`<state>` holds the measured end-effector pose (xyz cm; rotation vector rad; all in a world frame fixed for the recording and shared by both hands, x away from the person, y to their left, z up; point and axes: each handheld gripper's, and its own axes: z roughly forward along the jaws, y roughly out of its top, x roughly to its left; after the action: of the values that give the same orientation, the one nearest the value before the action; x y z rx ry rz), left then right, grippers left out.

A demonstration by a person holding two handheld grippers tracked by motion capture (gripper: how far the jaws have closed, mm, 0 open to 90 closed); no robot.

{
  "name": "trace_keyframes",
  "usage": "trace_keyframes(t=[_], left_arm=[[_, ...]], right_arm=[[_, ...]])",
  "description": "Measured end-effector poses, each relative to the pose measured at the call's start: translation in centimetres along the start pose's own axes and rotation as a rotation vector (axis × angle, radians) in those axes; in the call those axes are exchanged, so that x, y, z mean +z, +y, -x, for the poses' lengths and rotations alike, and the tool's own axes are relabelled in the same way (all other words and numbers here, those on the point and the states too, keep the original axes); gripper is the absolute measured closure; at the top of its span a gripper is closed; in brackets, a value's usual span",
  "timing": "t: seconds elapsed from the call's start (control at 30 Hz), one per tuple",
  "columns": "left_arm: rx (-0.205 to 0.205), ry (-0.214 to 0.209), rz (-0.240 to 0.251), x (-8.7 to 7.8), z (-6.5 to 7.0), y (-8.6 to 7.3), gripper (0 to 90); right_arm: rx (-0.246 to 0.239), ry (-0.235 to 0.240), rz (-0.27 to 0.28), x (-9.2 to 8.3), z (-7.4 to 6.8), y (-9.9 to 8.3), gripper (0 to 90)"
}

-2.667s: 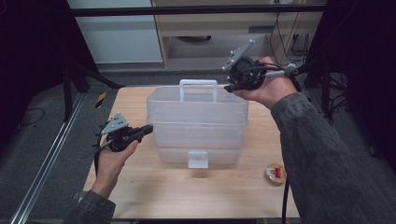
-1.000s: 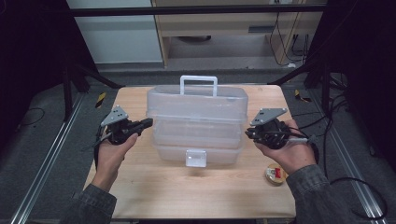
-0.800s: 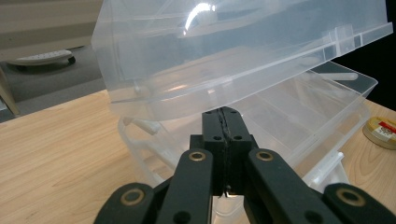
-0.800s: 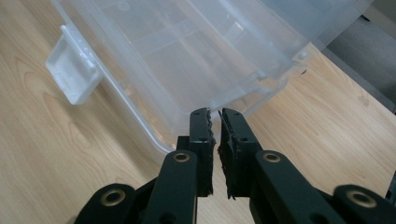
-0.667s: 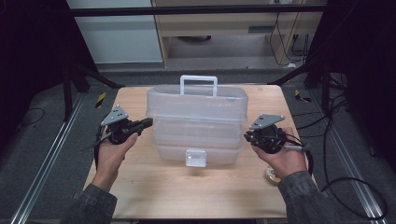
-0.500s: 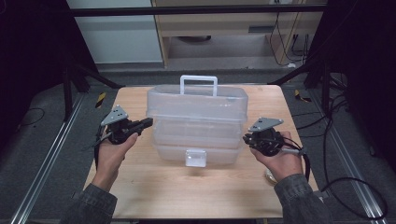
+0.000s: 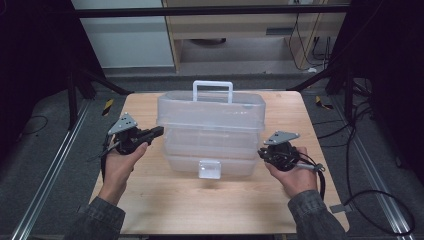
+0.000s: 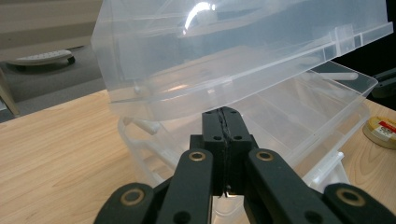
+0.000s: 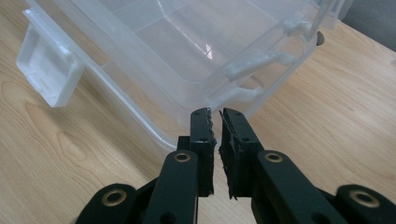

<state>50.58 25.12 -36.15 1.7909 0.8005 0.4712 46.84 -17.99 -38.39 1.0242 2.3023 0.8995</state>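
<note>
The clear plastic box (image 7: 210, 131) stands in the middle of the desk (image 7: 150, 200), its tiers fanned apart and its handle (image 7: 213, 90) upright at the back. The left hand-held gripper (image 7: 156, 131) has its jaws pressed together with nothing between them, tip just under the raised top tier. The right hand-held gripper (image 7: 261, 153) sits at the box's lower right corner, jaws nearly together with only a slit between, gripping nothing.

My guess at the risk: a shut tip pushing on one side alone could skid the light box across the smooth wood, or let a tier swing down and catch a jaw. The latch tab (image 7: 209, 168) at the front hangs free.

The trays look empty as far as the clear walls show. A roll of tape (image 8: 382, 130) lies on the desk just beside the box
</note>
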Motion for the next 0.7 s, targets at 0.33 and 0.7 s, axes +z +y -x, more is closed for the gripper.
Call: trace_keyframes(t=[0.33, 0.7], left_arm=[[0.001, 0.002, -0.003, 0.0, 0.0, 0.1, 89.6], [0.003, 0.000, -0.007, 0.3, 0.0, 0.2, 89.6]], right_arm=[[0.010, 0.024, -0.007, 0.5, -0.6, -0.5, 82.1], [-0.007, 0.048, 0.003, 0.4, -1.4, -0.7, 79.2]])
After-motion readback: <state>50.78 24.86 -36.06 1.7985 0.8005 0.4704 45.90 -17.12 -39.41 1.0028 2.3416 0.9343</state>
